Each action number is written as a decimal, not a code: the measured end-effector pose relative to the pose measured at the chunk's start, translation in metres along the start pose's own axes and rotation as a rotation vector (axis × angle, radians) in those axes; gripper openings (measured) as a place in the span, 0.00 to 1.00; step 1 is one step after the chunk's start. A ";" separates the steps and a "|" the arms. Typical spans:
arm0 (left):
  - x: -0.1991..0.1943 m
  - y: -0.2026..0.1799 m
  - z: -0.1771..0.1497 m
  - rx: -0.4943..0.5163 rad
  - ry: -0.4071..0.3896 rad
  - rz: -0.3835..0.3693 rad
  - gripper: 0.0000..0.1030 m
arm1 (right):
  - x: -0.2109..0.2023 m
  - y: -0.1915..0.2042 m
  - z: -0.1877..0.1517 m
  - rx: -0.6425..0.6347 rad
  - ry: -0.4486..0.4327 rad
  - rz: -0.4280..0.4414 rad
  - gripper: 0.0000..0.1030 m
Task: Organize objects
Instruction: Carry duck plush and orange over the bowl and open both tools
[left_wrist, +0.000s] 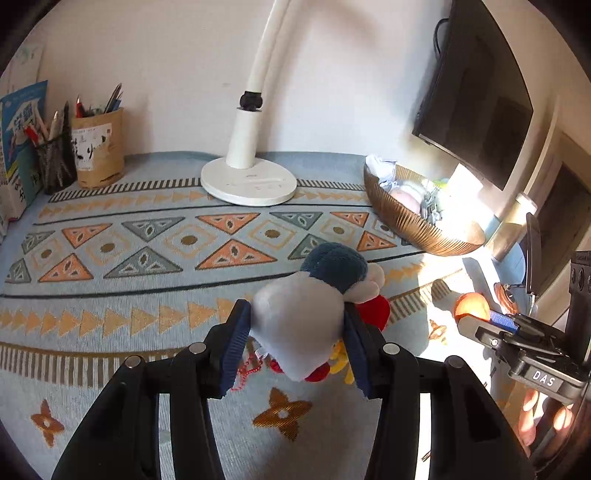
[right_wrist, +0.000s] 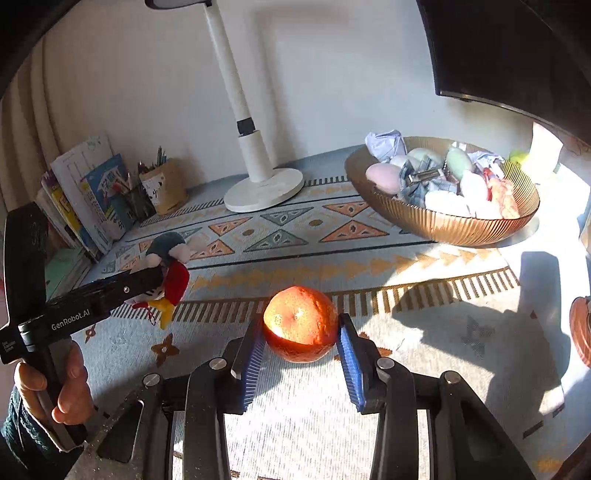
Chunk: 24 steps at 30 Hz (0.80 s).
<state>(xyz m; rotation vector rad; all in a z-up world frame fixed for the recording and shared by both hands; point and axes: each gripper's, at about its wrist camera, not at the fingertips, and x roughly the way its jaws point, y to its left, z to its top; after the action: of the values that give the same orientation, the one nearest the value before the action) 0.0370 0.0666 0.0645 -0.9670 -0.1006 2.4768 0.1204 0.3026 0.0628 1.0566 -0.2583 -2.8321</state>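
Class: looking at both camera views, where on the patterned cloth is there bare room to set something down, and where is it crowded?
Free: the wide middle strip between the lamp base and the plush toy. Crowded: the bowl, heaped full, and the back-left corner with pen cups and books.

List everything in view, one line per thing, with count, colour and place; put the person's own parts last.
Plush toy: one, grey, blue and red, held in the left gripper above the cloth.
Orange: one, orange, between the right gripper's pads.
Bowl: one, ribbed amber, far right on the cloth, full of pale eggs and crumpled paper.
Desk lamp: one, white, at the back centre.
Pen holders: two, a tan paper one and a dark mesh one, back left.
Books: several, mostly blue and white, leaning at the far left.
Monitor: one, black, upper right.
Patterned cloth: one, pale blue with orange triangles, covering the table.
Left gripper: black with blue pads, shut on the toy.
Right gripper: black with blue pads, around the orange.
Hand: one, gripping the left gripper's handle.
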 end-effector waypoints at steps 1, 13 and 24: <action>0.002 -0.010 0.013 0.024 -0.015 -0.018 0.45 | -0.007 -0.010 0.011 0.007 -0.031 -0.020 0.37; 0.094 -0.153 0.153 0.264 -0.143 -0.097 0.45 | -0.005 -0.134 0.137 0.191 -0.216 -0.277 0.37; 0.190 -0.185 0.176 0.261 -0.052 -0.107 0.84 | 0.057 -0.198 0.180 0.291 -0.141 -0.208 0.56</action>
<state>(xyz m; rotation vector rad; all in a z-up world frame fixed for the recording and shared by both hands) -0.1248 0.3350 0.1213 -0.7666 0.1467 2.3450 -0.0493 0.5092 0.1218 0.9832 -0.6244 -3.1318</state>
